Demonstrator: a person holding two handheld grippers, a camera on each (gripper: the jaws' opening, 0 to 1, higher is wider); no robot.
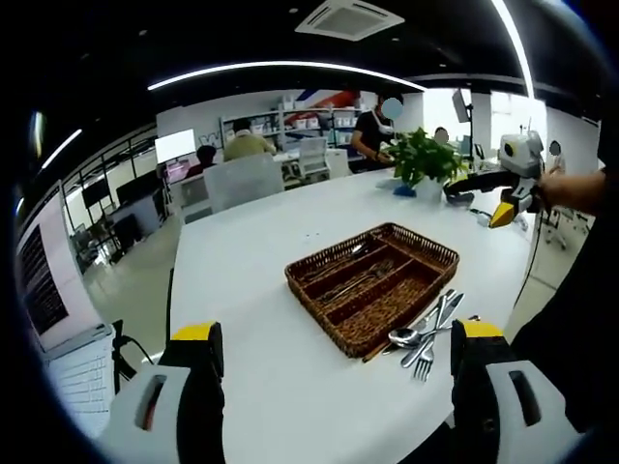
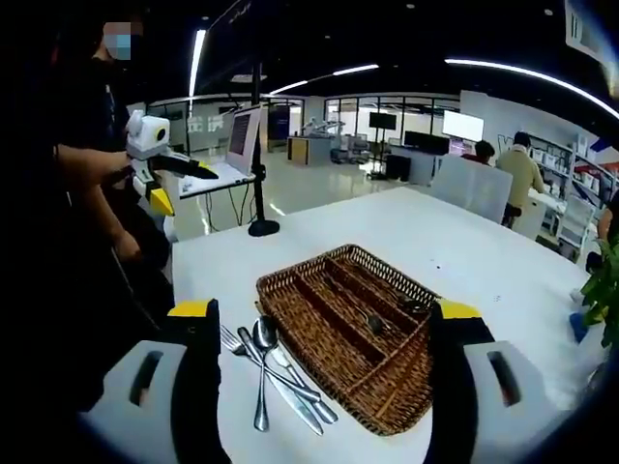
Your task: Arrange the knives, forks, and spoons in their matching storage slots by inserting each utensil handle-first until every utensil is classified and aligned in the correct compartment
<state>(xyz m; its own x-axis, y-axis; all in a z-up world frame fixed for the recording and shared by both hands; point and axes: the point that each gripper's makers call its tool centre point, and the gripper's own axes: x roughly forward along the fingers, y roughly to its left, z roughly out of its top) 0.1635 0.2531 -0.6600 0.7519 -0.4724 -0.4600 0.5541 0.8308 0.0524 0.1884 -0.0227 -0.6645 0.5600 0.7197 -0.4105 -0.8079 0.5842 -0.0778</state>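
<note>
Sitting on the white table [image 1: 251, 251], the wicker cutlery tray [image 1: 372, 282] has long compartments running its length; a few utensils already lie inside, though their types are hard to tell from the left gripper view. In the right gripper view two dark pieces lie in the tray's [image 2: 290, 280] middle and far compartments.

Loose utensils lie on the table just beside one long side of the tray, overlapping one another: spoon [image 1: 404, 336], fork [image 1: 426, 358] and knife [image 1: 450, 304]. Right gripper view shows the same cluster at the tray's near left side: spoon [image 2: 263, 372], fork [image 2: 232, 340], knife [image 2: 295, 391].

Left gripper [image 1: 338, 372]: jaws wide apart, nothing between them, held above the table short of the tray. Right gripper [image 2: 319, 362]: jaws likewise wide, nothing gripped, raised with tray and loose utensils seen between them.

Each gripper shows in the other's view, held up in a hand away from the table: right gripper at far right, left gripper [image 2: 160, 164] at far left.

Potted plant [image 1: 426, 159] stands at the table's far end. Monitor on a stand [image 2: 247, 155] sits at a table corner.
</note>
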